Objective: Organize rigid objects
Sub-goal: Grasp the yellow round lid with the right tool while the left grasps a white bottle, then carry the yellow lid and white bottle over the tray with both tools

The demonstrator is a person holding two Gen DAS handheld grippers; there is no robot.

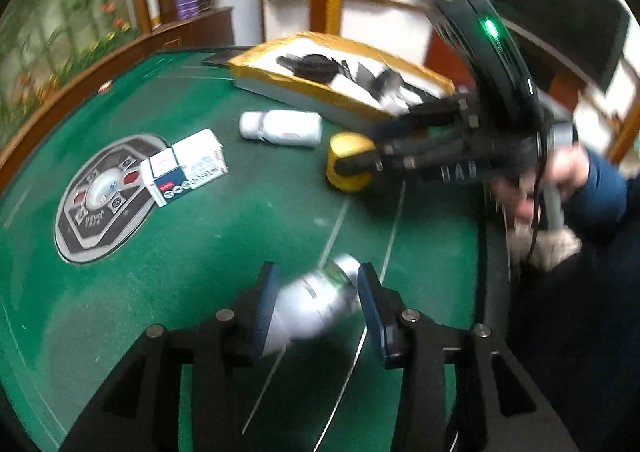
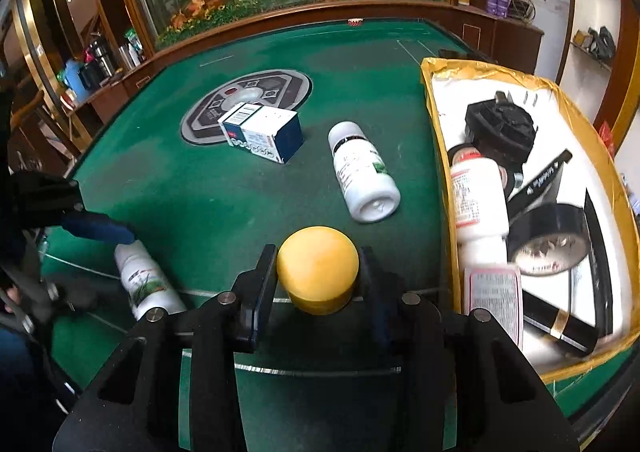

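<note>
A yellow jar (image 2: 318,264) stands on the green table, and my right gripper (image 2: 318,280) is shut on it, a pad against each side; the left wrist view shows the same grip on the jar (image 1: 348,164). A white bottle (image 1: 320,292) lies on its side, blurred, between and beneath the part-spread fingers of my left gripper (image 1: 318,304). Its near end runs under the left pad, and I see no clear squeeze. In the right wrist view a blue finger (image 2: 100,228) of the left gripper hovers at that bottle's (image 2: 148,284) cap end.
A second white bottle (image 2: 362,172) lies mid-table beside a blue-and-white carton (image 2: 262,130) on a round panel (image 2: 200,124). A yellow-rimmed tray (image 2: 436,124) at right holds a bottle, a tape roll, black parts. A person's blue sleeve (image 1: 600,188) is at the table edge.
</note>
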